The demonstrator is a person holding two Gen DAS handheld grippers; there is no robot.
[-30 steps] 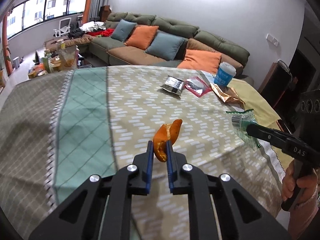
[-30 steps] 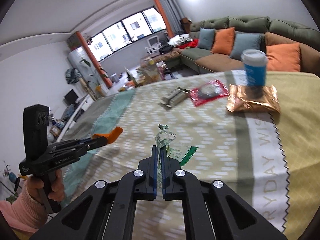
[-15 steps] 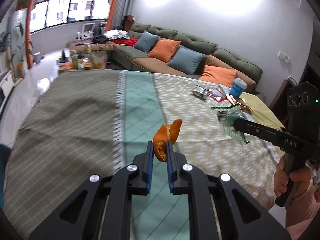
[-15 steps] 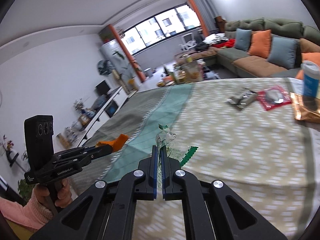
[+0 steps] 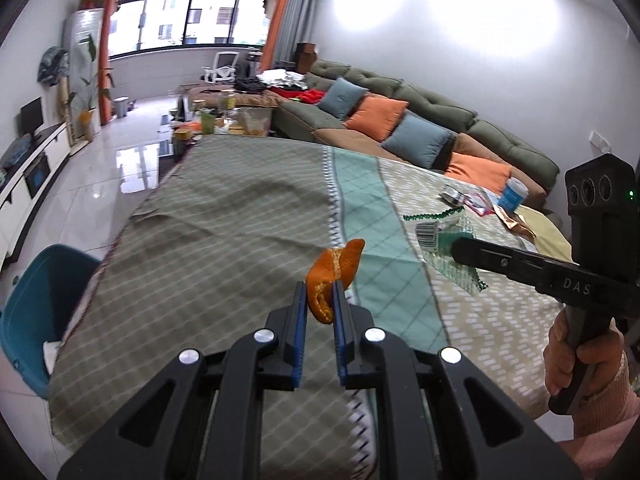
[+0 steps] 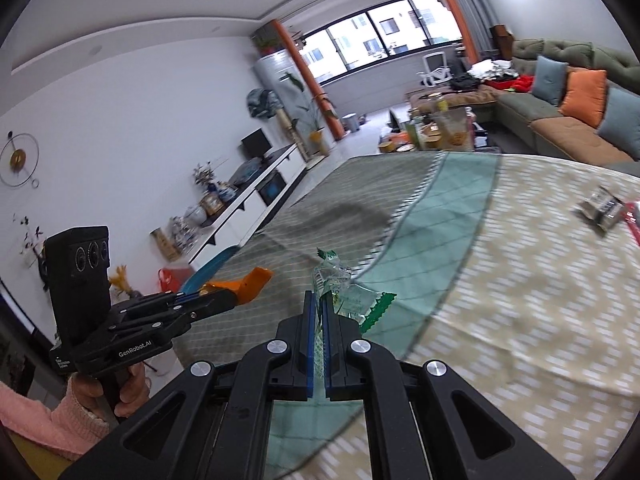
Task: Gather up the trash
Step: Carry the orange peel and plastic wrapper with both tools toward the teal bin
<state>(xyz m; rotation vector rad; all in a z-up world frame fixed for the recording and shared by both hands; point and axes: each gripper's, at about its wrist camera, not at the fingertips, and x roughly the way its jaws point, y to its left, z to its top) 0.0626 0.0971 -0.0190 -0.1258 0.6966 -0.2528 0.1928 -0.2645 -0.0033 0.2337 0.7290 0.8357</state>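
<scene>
My left gripper (image 5: pixel 320 292) is shut on an orange peel (image 5: pixel 334 270) and holds it above the table's tablecloth (image 5: pixel 224 216). My right gripper (image 6: pixel 319 300) is shut on a clear green-edged plastic wrapper (image 6: pixel 352 300), also held in the air; the wrapper shows in the left wrist view (image 5: pixel 444 240) too. The peel shows in the right wrist view (image 6: pixel 248 282). A blue bin (image 5: pixel 36 312) stands on the floor by the table's left edge. More trash lies at the far end: a silver packet (image 5: pixel 454 196), a red packet (image 5: pixel 480 202), a gold wrapper (image 5: pixel 516 222) and a blue cup (image 5: pixel 513 194).
A long green sofa (image 5: pixel 400 120) with orange and blue cushions runs behind the table. A cluttered coffee table (image 5: pixel 220 120) stands beyond the far edge. A white TV cabinet (image 6: pixel 256 200) lines the left wall. The floor (image 5: pixel 80 192) is glossy tile.
Both grippers have swung left across the table with their trash still held. The far-end trash has slid toward the right of view and the blue bin has come into sight.
</scene>
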